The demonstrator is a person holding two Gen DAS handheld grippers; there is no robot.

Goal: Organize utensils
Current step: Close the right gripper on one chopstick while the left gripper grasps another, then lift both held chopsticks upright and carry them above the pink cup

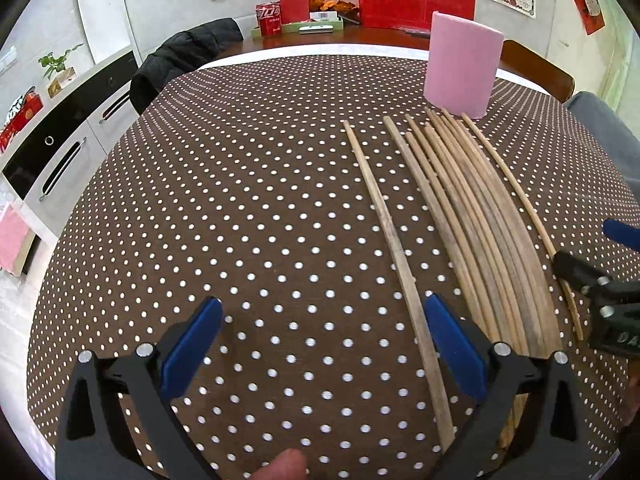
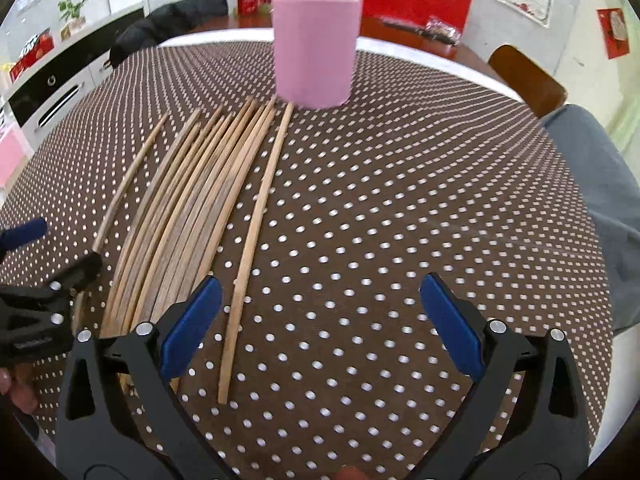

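Note:
Several wooden chopsticks (image 1: 472, 216) lie side by side on the brown dotted tablecloth (image 1: 240, 200), pointing at a pink cylindrical holder (image 1: 464, 64) that stands upright behind them. One chopstick (image 1: 384, 220) lies apart to the left, its near end just inside the right finger of my open left gripper (image 1: 323, 306). In the right wrist view the bundle (image 2: 180, 220) lies left of centre, below the holder (image 2: 316, 48). A single chopstick (image 2: 252, 240) runs just inside the left finger of my open right gripper (image 2: 321, 285). Neither gripper holds anything.
A black jacket (image 1: 180, 60) hangs over a chair at the far left, and a wooden chair back (image 1: 536, 68) stands at the far right. A grey sleeve (image 2: 592, 184) reaches along the table's right edge. Red boxes and a basket (image 1: 412, 0) sit on the desk behind.

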